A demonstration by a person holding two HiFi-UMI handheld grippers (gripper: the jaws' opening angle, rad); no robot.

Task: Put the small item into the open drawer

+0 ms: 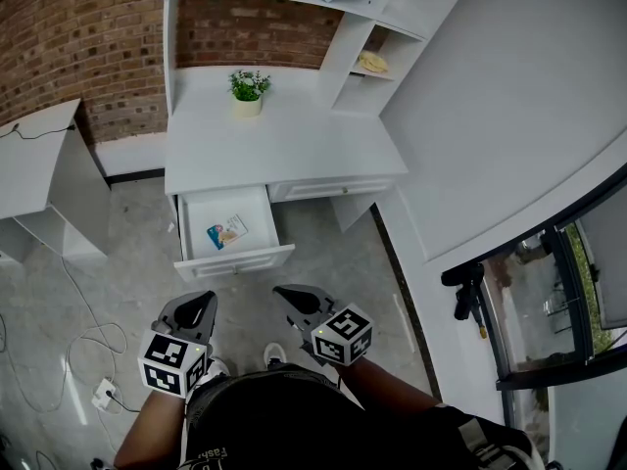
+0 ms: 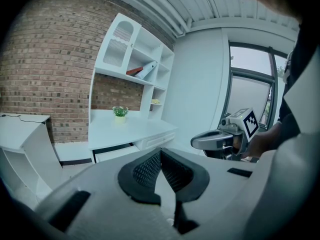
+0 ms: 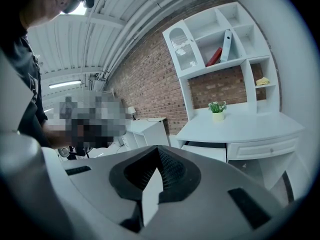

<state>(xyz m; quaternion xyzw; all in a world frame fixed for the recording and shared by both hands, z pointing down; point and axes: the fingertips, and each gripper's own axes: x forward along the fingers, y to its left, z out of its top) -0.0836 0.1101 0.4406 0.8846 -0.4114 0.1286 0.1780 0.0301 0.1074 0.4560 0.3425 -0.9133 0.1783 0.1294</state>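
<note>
Inside the open drawer (image 1: 233, 261) the small item (image 1: 227, 231) already lies, so I judge the task done; left gripper (image 1: 199, 306) and right gripper (image 1: 294, 297) both empty, fingers shut.

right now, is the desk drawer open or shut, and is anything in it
Open: the drawer is pulled out from the desk, and a small printed packet lies flat inside.

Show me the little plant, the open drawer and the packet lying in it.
plant (image 1: 248, 86), head view, on its green leaves.
open drawer (image 1: 235, 261), head view, on its white front panel.
packet (image 1: 227, 231), head view, on the middle of its printed face.
</note>
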